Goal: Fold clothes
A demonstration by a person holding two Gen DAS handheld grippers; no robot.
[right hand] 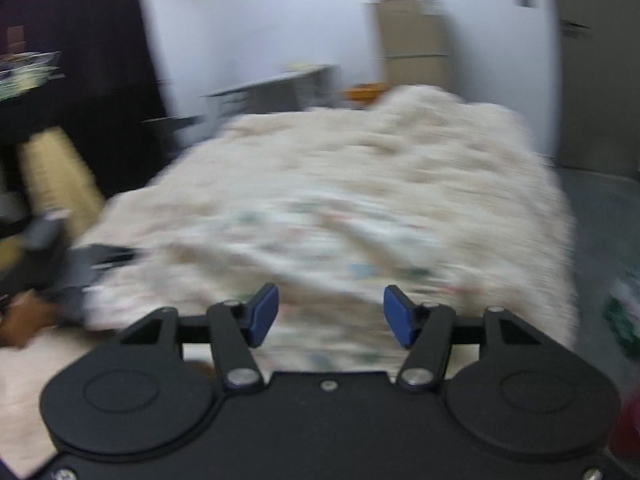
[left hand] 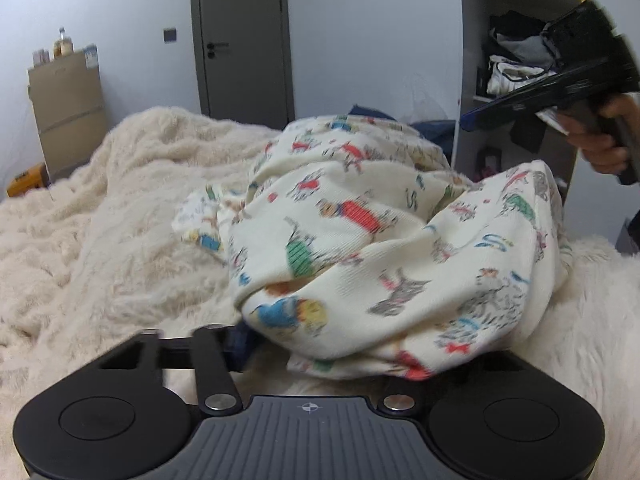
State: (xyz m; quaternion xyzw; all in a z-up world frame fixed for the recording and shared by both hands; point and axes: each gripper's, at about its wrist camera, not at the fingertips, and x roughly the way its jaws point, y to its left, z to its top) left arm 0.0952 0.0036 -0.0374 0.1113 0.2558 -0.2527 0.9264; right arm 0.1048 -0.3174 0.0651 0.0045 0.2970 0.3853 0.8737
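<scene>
Blue fingers (right hand: 266, 312) on my right gripper (right hand: 330, 312) stand apart with nothing between them. They hang just above the near edge of the printed garment (right hand: 320, 240), not touching it. That view is very blurry, so I cannot say more about the cloth there.

On my left gripper (left hand: 316, 344), the bunched garment (left hand: 360, 240) drapes right over the front. It hides the fingers, so I cannot tell if they are pinching the cloth or not. I can see only a bit of blue under the cloth edge.

From the garment outward: it sits in a lumpy heap on the fluffy cream blanket (left hand: 100, 208) that covers the bed. In the left view, my right gripper (left hand: 532, 96) floats above the garment and to its right, held by a hand (left hand: 600, 144). Behind the garment stands a grey door (left hand: 240, 32). A shelf with clothes (left hand: 516, 60) is behind it on the right.

I think the step now is to get the garment flat. To do it well, I should pinch one clean edge with each gripper, far from each other, not a thick bunch. Then lift, pull it wide, and lay it smooth on the blanket.
</scene>
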